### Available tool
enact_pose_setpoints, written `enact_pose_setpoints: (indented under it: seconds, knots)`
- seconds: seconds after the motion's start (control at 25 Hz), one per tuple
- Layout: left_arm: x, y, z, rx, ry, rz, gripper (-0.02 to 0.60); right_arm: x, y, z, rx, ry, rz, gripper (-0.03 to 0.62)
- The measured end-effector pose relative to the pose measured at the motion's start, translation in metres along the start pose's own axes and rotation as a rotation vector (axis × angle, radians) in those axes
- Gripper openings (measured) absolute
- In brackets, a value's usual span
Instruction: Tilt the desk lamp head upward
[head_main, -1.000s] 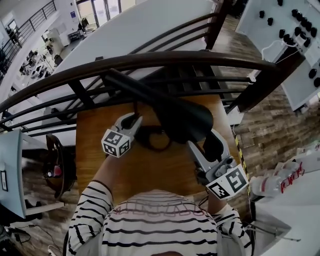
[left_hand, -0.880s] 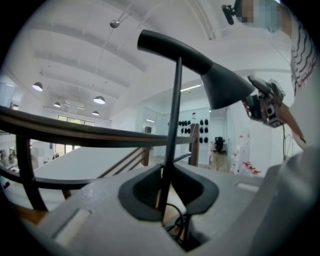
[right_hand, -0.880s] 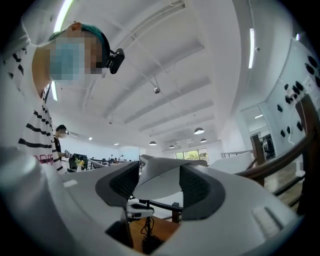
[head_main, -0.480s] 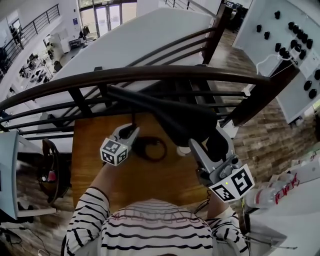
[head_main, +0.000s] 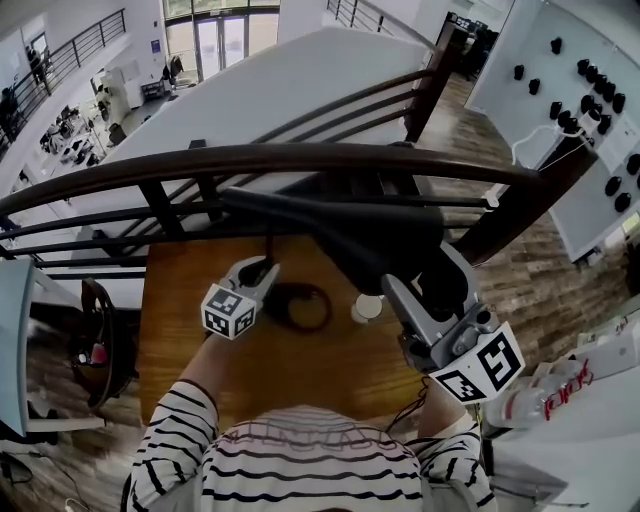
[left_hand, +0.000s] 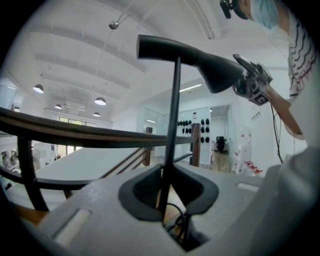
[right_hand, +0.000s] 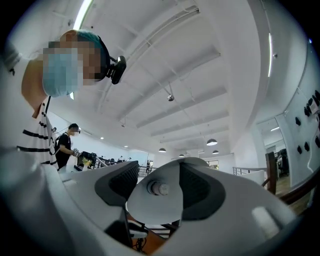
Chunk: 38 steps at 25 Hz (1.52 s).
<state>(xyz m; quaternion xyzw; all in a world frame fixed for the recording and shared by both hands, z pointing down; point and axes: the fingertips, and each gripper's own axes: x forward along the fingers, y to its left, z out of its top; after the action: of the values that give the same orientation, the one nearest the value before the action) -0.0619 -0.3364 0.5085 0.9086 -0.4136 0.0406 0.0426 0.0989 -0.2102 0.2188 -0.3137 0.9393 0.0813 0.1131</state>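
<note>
My left gripper has its jaws clenched on the desk lamp's thin stem, which runs straight up between them. My right gripper grasps the lamp head; its pale underside and bulb sit between those jaws, above the tabletop.
</note>
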Motion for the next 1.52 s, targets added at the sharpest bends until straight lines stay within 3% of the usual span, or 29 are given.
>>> enact_pose_setpoints:
  seconds: [0.52, 1.08, 1.24, 1.32, 1.52]
  knots:
    - [-0.001, 0.0, -0.002, -0.015, 0.004, 0.011, 0.063, -0.008, 0.004, -0.005, -0.008, -0.065, -0.073, 0.25]
    - [-0.011, -0.001, -0.006, -0.062, 0.039, -0.016, 0.072, -0.043, 0.029, -0.037, 0.069, -0.007, -0.24, 0.249]
    - [-0.018, -0.002, -0.015, -0.017, 0.112, -0.016, 0.075, -0.042, 0.044, -0.056, 0.096, 0.025, -0.278, 0.249]
    - [-0.026, -0.003, -0.021, -0.018, 0.137, -0.019, 0.11, -0.043, 0.051, -0.064, 0.114, 0.035, -0.296, 0.249]
    - [-0.057, 0.003, -0.01, -0.082, 0.076, 0.004, 0.183, -0.044, 0.068, -0.083, 0.161, 0.049, -0.353, 0.249]
